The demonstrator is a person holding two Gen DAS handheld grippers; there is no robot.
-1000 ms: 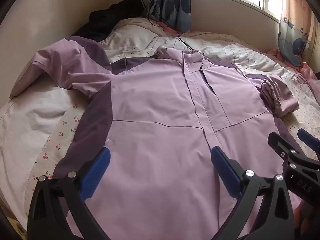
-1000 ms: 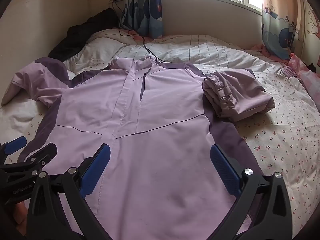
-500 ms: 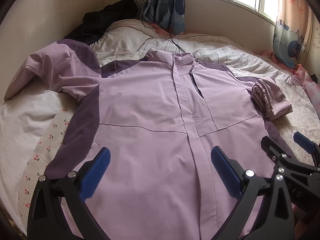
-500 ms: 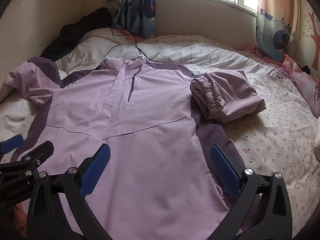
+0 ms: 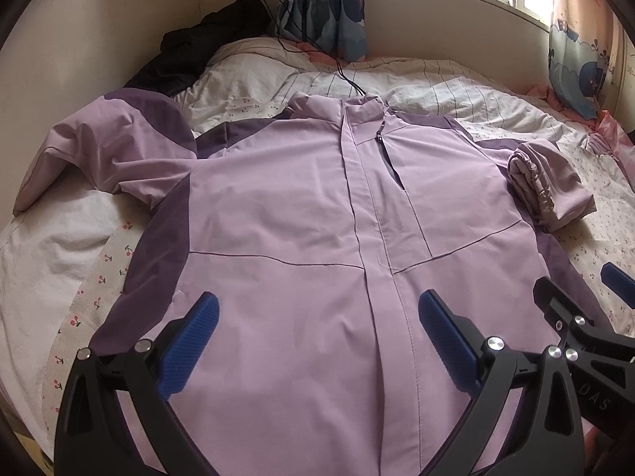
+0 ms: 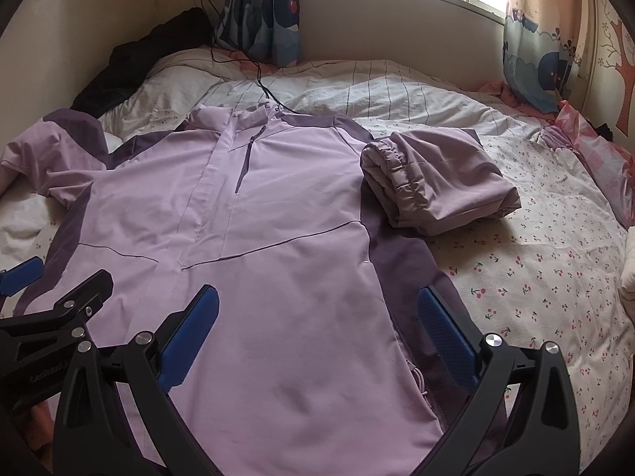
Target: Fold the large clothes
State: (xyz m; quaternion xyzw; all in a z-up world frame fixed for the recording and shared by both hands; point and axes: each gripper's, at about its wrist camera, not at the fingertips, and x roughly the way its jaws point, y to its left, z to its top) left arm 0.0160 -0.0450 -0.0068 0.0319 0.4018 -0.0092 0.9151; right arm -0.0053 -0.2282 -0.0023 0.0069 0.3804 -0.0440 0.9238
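Cherry-print bed sheet [image 6: 535,277] under everything. We see the lilac jacket [image 5: 301,214] spread flat, front up, one sleeve [image 6: 432,182] folded in a bundle beside it. Our left gripper [image 5: 317,333] and right gripper [image 6: 317,329] hover over the hem, jaws wide apart, holding nothing.

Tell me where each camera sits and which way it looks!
Left wrist view: sits on the left tool, low over the jacket's hem, facing the collar and window; its own open blue fingers show, plus the right tool at the edge.
Right wrist view: sits on the right tool, facing the same way; the left tool shows.
Both share the jacket, bed and curtains.
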